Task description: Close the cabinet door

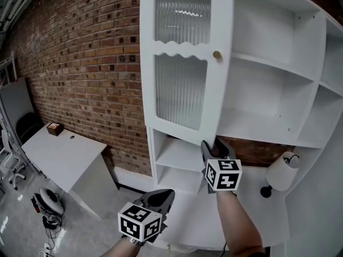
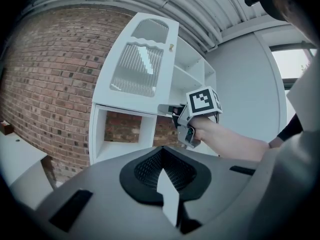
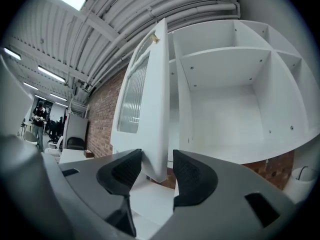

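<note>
Right gripper (image 3: 156, 170) jaws apart astride cabinet door (image 3: 150, 94) — head view unclear.

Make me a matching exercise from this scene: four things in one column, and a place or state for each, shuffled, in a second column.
Things
1. cabinet door
2. left gripper
3. right gripper
4. brown box

Places or states
A. jaws together, nothing between them
B. on the white desk
C. swung open
D. jaws apart, astride the door's lower corner

Pairs: 1-C, 2-A, 3-D, 4-B
</note>
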Demonstrator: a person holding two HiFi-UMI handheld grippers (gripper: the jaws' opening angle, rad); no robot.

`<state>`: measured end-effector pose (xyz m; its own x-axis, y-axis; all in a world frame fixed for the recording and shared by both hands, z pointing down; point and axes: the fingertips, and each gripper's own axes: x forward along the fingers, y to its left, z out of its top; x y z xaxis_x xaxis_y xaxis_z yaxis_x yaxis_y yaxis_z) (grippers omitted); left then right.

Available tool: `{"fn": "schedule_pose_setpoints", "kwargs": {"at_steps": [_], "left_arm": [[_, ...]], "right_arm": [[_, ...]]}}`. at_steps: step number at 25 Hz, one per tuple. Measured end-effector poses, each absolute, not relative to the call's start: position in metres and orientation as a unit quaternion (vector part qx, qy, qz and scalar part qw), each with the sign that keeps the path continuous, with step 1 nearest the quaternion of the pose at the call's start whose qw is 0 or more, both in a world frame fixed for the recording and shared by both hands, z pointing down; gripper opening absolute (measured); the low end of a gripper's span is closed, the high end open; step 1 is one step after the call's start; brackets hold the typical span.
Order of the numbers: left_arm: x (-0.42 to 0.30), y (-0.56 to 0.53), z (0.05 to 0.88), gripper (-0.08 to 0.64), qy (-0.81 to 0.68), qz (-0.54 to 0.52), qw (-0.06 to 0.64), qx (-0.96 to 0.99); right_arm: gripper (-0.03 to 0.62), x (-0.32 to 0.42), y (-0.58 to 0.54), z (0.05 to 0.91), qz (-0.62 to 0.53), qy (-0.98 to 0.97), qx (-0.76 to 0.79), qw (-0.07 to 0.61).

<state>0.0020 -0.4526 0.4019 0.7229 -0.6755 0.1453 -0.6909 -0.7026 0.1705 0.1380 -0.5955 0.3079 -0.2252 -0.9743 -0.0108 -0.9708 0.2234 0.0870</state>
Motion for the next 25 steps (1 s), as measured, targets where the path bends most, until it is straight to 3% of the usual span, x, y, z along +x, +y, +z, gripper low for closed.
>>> {"fn": "schedule_pose_setpoints", "kwargs": {"at_steps": [7, 25], "left_arm": [[0.003, -0.46, 0.403, -0.002, -0.374, 0.036, 0.107, 0.92], [-0.009, -0.473, 0.413, -0.002, -0.388, 0.041, 0.117, 0.914]], "right_arm": [[0.241, 0.153, -0.611, 0.308, -0.027, -0.775, 0.631, 0.025], [0.239, 0.166, -0.65, 0.305, -0.033, -0.763, 0.643, 0.06]]}}
